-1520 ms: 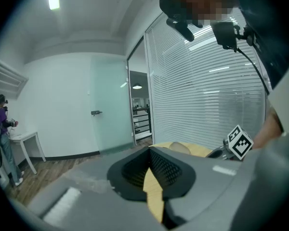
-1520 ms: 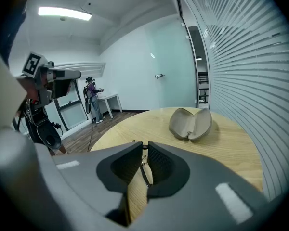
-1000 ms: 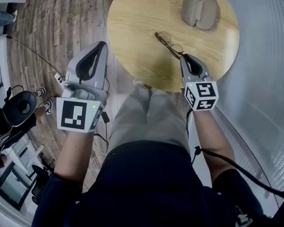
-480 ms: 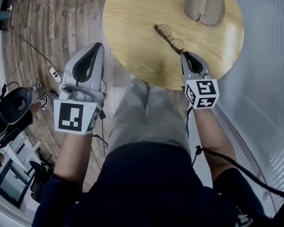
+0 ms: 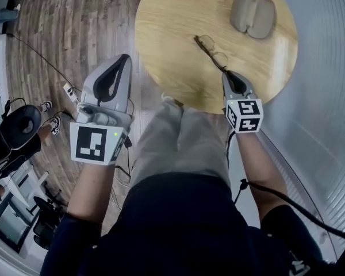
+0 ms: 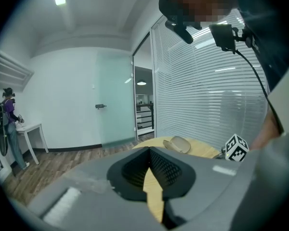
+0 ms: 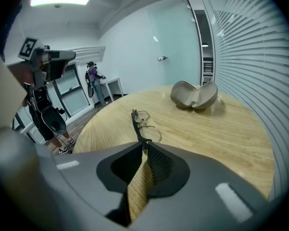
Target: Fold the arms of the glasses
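Note:
Thin dark-rimmed glasses (image 5: pixel 211 49) lie on the round wooden table (image 5: pixel 172 33), one arm stretched out toward me. My right gripper (image 5: pixel 229 73) sits at the table's near edge, shut on that arm's tip. In the right gripper view the arm runs from the lenses (image 7: pixel 143 121) straight into the closed right gripper (image 7: pixel 144 146). My left gripper (image 5: pixel 125 56) hangs over the floor left of the table. It is shut and holds nothing, as the left gripper view also shows (image 6: pixel 149 150). An open grey glasses case (image 5: pixel 252 17) rests at the table's far right.
A glass wall with blinds (image 5: pixel 328 96) runs close along the table's right side. On the wooden floor to the left lie a cable and a power strip (image 5: pixel 69 91), with a black chair (image 5: pixel 20 128) beyond. A person (image 7: pixel 92 76) stands far off by a white table.
The head view has shifted a little. My right gripper stays at the tip of the glasses' arm, and the left gripper hovers in much the same place beside the table.

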### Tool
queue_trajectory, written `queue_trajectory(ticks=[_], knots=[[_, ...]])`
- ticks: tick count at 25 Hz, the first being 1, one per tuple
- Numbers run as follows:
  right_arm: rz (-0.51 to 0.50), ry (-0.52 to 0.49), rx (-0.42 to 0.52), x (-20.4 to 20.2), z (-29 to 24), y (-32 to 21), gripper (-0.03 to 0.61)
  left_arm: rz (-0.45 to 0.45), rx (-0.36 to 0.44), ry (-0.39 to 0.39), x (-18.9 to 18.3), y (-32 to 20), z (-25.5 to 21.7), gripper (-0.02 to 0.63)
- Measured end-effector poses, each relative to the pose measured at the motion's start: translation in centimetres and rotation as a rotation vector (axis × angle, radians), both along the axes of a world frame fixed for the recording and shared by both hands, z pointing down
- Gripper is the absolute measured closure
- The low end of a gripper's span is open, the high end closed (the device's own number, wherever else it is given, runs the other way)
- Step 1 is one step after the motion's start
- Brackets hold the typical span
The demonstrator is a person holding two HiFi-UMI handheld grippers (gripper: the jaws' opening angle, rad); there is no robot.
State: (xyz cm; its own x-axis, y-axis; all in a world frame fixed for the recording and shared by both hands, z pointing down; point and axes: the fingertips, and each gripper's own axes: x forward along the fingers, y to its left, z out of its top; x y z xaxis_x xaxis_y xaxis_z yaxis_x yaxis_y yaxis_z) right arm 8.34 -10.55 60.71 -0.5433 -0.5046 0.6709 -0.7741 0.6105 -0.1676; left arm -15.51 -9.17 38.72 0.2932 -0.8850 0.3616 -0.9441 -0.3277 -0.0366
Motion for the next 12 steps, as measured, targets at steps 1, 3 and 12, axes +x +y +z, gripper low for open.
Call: queue_trajectory(ticks=[1, 3, 12], knots=[[0.002, 0.006, -0.002, 0.0, 0.0, 0.0, 0.535, -0.001, 0.002, -0.002, -0.2, 0.0, -0.2, 0.612], [0.008, 0.016, 0.001, 0.1, -0.2, -0.1, 0.534, -0.002, 0.015, 0.003, -0.6, -0.2, -0.8, 0.612], [0.002, -0.010, 0.075, -0.9, -4.7, -1.0, 0.504, 0.015, 0.103, 0.012, -0.5, -1.9, -4.3, 0.612]])
